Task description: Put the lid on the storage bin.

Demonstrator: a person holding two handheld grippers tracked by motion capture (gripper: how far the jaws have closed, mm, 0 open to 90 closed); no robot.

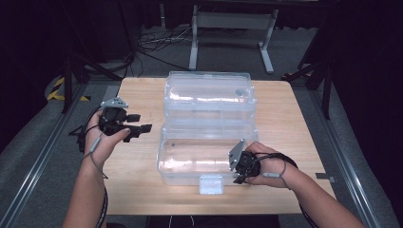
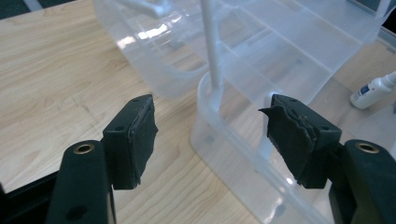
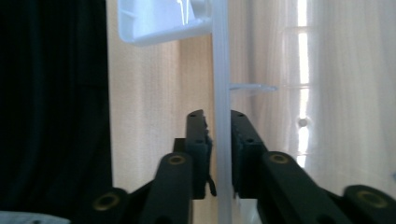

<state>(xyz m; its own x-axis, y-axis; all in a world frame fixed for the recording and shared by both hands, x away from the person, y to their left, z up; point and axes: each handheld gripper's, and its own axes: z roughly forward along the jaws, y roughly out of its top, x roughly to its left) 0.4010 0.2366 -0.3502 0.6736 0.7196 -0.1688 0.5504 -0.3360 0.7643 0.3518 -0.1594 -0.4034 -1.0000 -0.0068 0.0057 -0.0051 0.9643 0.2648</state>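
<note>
A clear plastic box stands open in the middle of the wooden table, its lid folded back behind it. My right gripper is at the box's front right corner. In the right gripper view it is shut on the thin clear front wall, one pad on each side. A white latch hangs from the front rim just left of it. My left gripper hovers left of the box, open and holding nothing. In the left gripper view its jaws stand wide, facing the box's near corner.
A small white dropper bottle shows through the clear plastic at the far right of the left gripper view. Bare wood lies left and right of the box. Beyond the table's far edge are cables and a white stand's legs.
</note>
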